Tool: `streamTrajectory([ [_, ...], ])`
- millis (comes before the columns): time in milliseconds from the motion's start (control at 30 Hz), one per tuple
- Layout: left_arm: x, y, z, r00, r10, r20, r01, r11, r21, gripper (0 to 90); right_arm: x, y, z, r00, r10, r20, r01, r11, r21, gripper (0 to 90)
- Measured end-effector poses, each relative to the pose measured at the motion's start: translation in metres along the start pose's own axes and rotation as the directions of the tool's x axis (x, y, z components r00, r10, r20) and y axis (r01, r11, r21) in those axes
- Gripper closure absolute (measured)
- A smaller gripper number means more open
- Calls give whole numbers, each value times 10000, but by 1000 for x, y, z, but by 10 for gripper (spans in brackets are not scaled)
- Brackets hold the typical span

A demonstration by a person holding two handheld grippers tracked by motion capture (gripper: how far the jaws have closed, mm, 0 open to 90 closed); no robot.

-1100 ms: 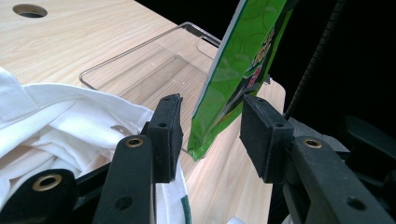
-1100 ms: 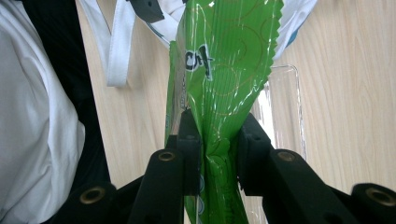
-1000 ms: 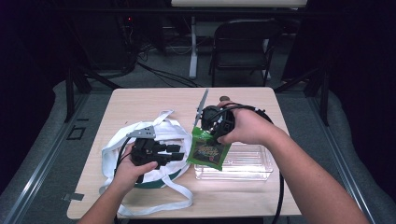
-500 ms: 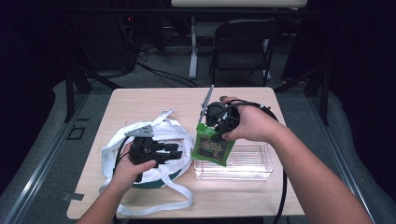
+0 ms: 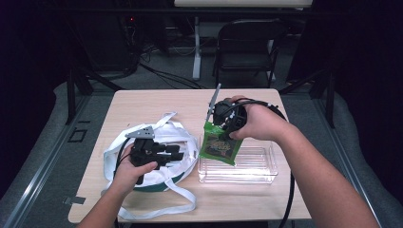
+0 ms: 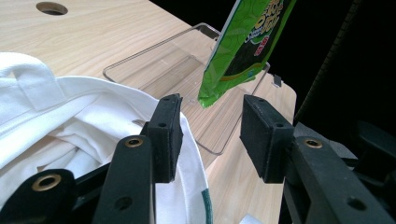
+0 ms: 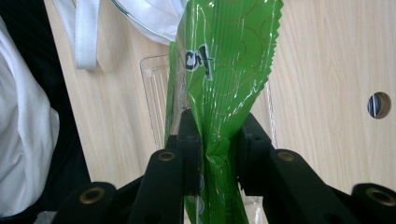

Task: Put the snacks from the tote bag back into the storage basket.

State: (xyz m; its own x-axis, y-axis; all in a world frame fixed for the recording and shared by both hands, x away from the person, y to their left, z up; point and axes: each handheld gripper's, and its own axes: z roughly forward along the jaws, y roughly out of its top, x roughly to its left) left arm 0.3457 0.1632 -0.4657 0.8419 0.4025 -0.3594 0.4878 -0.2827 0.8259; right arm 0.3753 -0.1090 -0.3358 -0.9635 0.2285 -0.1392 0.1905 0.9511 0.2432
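A green snack packet [image 5: 219, 145] hangs over the left end of a clear plastic tray [image 5: 256, 166]. My right gripper [image 5: 219, 129] is shut on the packet's crimped top edge [image 7: 219, 154]. In the left gripper view the packet [image 6: 243, 46] dangles just above the tray [image 6: 154, 60]. My left gripper [image 5: 178, 153] rests open over a white cloth bag [image 5: 119, 147], its jaws pointing right toward the tray. Its pads [image 6: 168, 135] stand apart with nothing between them, above the bag's white fabric [image 6: 70, 126].
The light wooden table [image 5: 142, 109] has a cable hole [image 6: 51, 8] near the far side. The bag's white straps [image 5: 166, 209] trail toward the front edge. A folding chair [image 5: 247, 47] stands behind the table. A black cable [image 5: 288, 199] runs down from my right gripper.
My right gripper has carried the green packet to the right and slightly up, from beside the bag to over the tray's left end. The left gripper has hardly moved.
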Motion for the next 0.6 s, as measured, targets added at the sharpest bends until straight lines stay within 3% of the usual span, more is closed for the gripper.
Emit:
streamTrajectory([
  [600, 5, -1, -2, 9998, -84, -153, 84, 10000, 3, 580, -10, -4, 3, 9995, -102, 311, 95, 9997, 219, 744],
])
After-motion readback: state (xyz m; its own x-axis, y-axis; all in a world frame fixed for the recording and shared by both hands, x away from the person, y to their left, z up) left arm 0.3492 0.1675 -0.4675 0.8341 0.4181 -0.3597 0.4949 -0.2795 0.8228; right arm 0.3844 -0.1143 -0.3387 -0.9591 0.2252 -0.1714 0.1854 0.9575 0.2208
